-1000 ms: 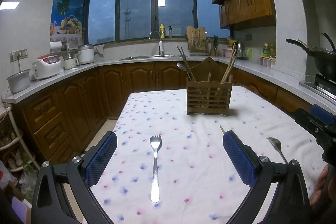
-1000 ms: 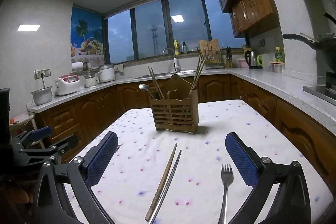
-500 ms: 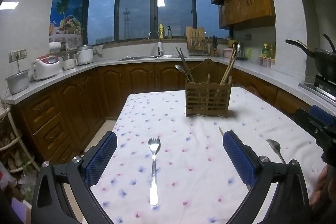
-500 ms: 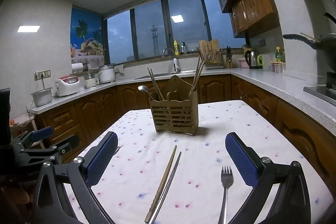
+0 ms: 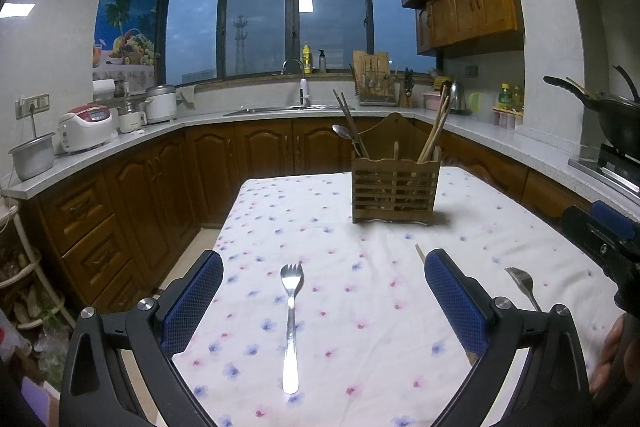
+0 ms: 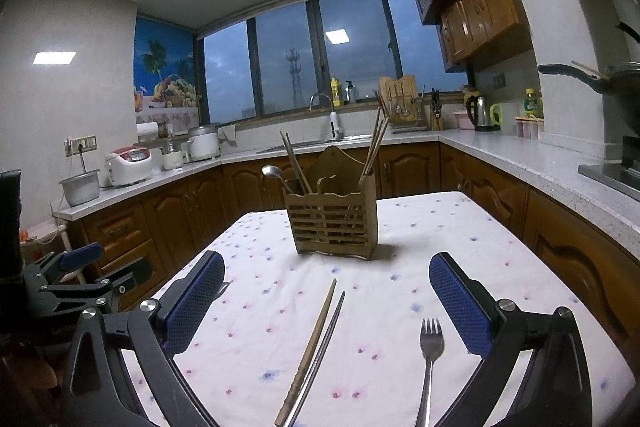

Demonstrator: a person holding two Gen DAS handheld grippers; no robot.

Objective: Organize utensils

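Observation:
A wooden utensil holder (image 5: pixel 394 187) stands on the table with a spoon and chopsticks in it; it also shows in the right wrist view (image 6: pixel 334 221). My left gripper (image 5: pixel 322 301) is open above a steel fork (image 5: pixel 291 323) lying between its fingers. A second fork (image 5: pixel 522 285) lies to the right. My right gripper (image 6: pixel 326 305) is open above a wooden chopstick (image 6: pixel 310 351) and a metal chopstick (image 6: pixel 322 347). That second fork (image 6: pixel 430 359) lies by its right finger.
The table has a white flowered cloth (image 5: pixel 360 267). Its left edge drops to the floor by wooden cabinets (image 5: pixel 120 211). Counters with a rice cooker (image 5: pixel 86 127), sink (image 5: pixel 288 109) and a wok (image 5: pixel 616 115) surround it. The other gripper shows at the right edge (image 5: pixel 604 235).
The left view has shifted slightly: the fork and holder sit a little further left and lower in frame. The right view has hardly changed. Both grippers stay open.

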